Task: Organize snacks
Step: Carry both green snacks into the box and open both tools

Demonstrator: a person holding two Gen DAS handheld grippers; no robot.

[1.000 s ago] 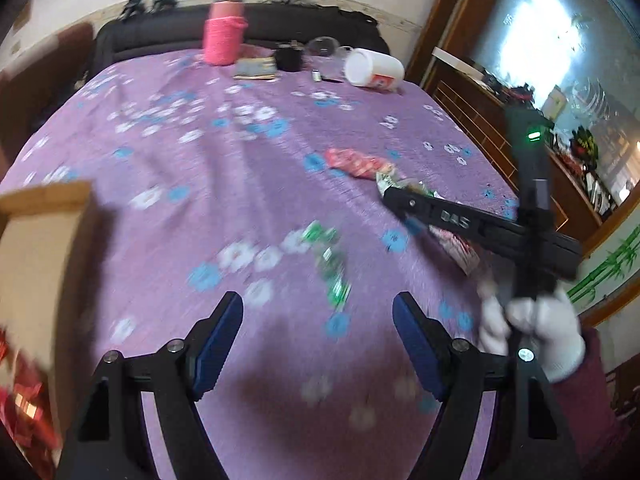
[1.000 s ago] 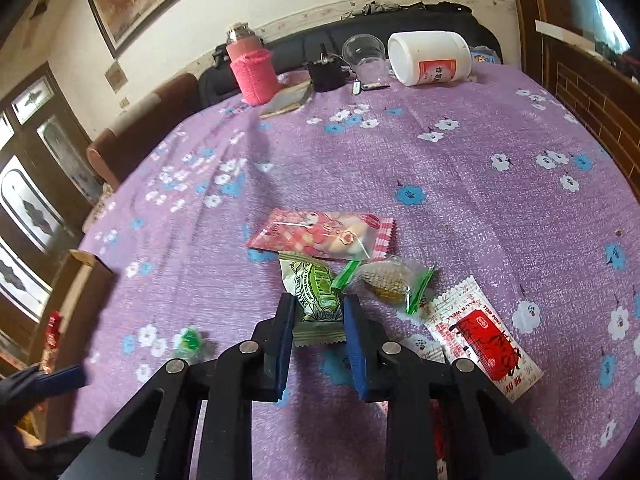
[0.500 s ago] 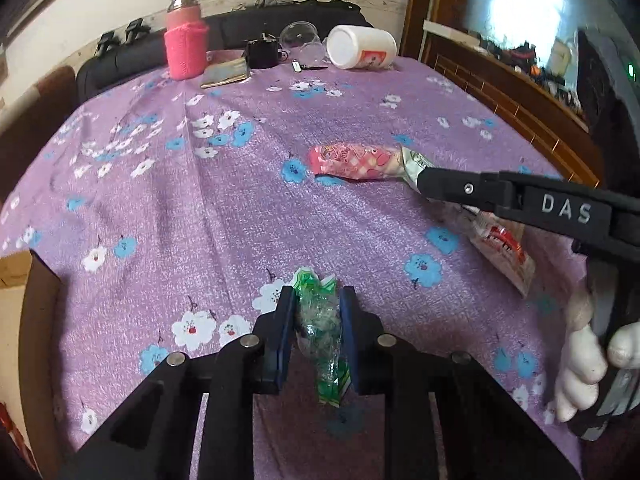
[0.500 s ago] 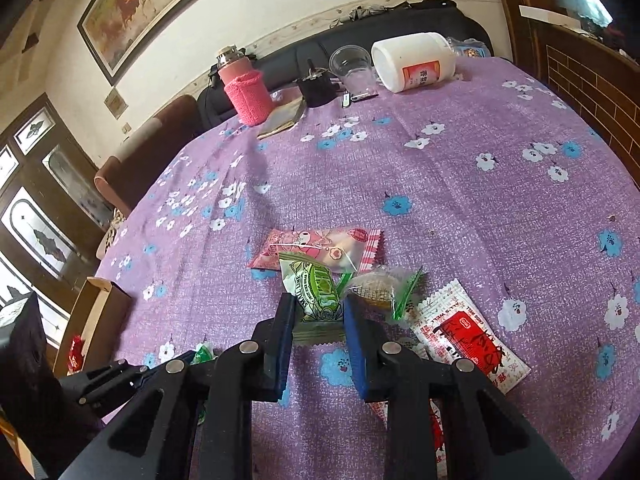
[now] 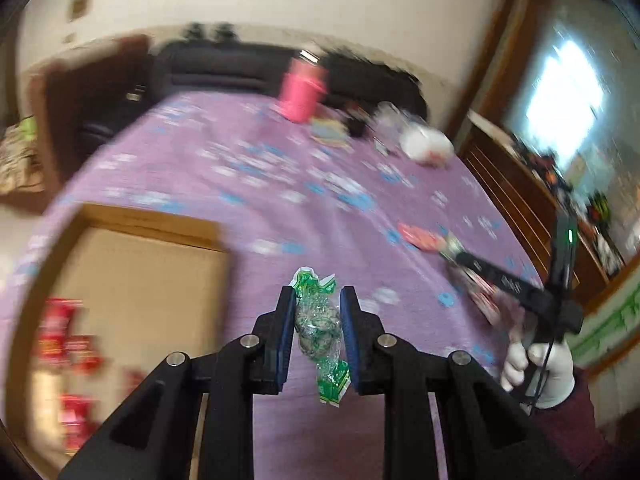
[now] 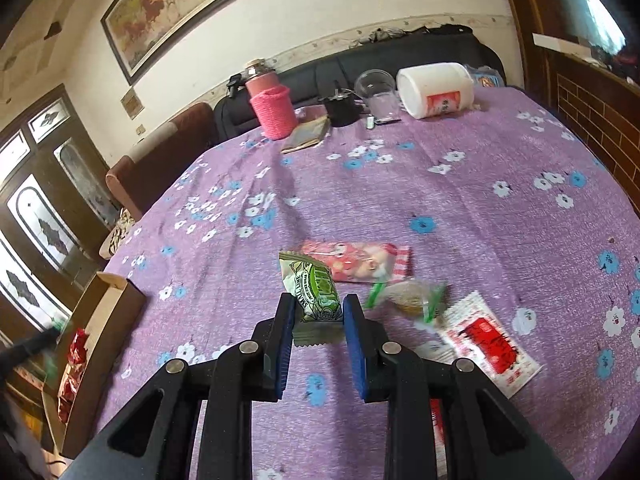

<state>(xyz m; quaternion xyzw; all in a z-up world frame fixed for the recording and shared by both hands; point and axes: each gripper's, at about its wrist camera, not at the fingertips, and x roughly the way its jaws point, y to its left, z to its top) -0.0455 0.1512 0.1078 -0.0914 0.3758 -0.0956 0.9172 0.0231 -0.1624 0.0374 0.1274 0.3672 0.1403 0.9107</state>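
The surface (image 6: 460, 184) wears a purple cloth dotted with white and blue flowers. The left tool (image 5: 318, 322) is black with blue pads, pinching a clear candy (image 5: 318, 320) with green printed ends. The right tool (image 6: 318, 320) has the same colours, and its packet (image 6: 314, 290) is green and cream. Beside it lie a pink wrapper (image 6: 360, 262) with red-striped edge and a white sachet (image 6: 486, 344) with a red panel. The box (image 5: 132, 276) is tan; the blurred things inside look red. The cup (image 6: 274, 110) is pink knit.
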